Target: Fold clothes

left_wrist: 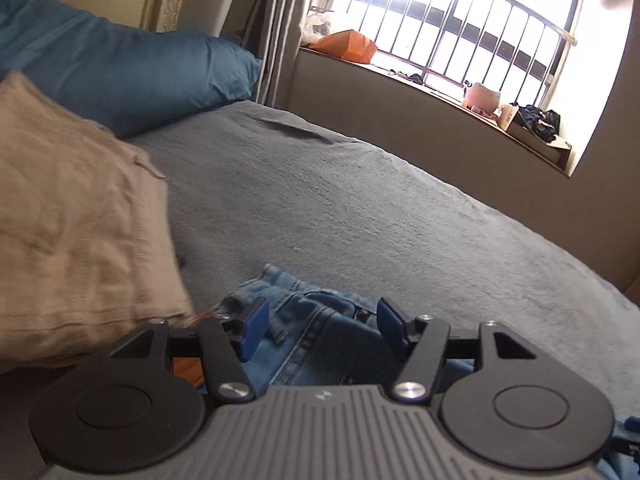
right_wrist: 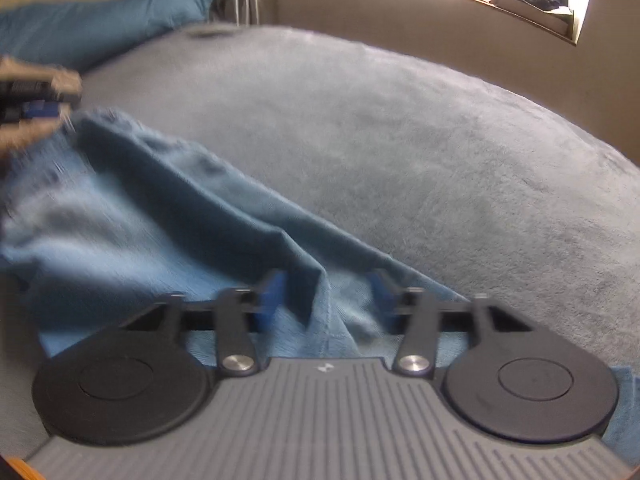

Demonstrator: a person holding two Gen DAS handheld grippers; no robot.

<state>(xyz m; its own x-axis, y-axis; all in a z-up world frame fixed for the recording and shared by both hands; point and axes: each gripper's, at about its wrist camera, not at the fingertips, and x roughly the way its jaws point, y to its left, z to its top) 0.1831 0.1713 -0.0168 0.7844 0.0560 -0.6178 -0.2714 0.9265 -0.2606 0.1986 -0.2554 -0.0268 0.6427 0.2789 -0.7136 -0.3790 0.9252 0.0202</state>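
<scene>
A pair of blue jeans (left_wrist: 320,332) lies on the grey bed cover, its waistband and belt loops right under my left gripper (left_wrist: 322,326). That gripper is open, its blue pads apart above the denim and not pressing on it. In the right wrist view the jeans (right_wrist: 160,208) stretch away to the left as a rumpled blue sheet of cloth. My right gripper (right_wrist: 328,298) is open over it, with a raised fold of the cloth between the pads. The left gripper (right_wrist: 44,110) shows blurred at the far left edge of that view.
A beige cushion (left_wrist: 72,220) lies close on the left, and a blue pillow (left_wrist: 140,68) sits behind it at the bed head. The grey bed cover (left_wrist: 380,200) spreads ahead. Beyond it are a wall, a curtain (left_wrist: 276,32) and a cluttered windowsill (left_wrist: 480,104).
</scene>
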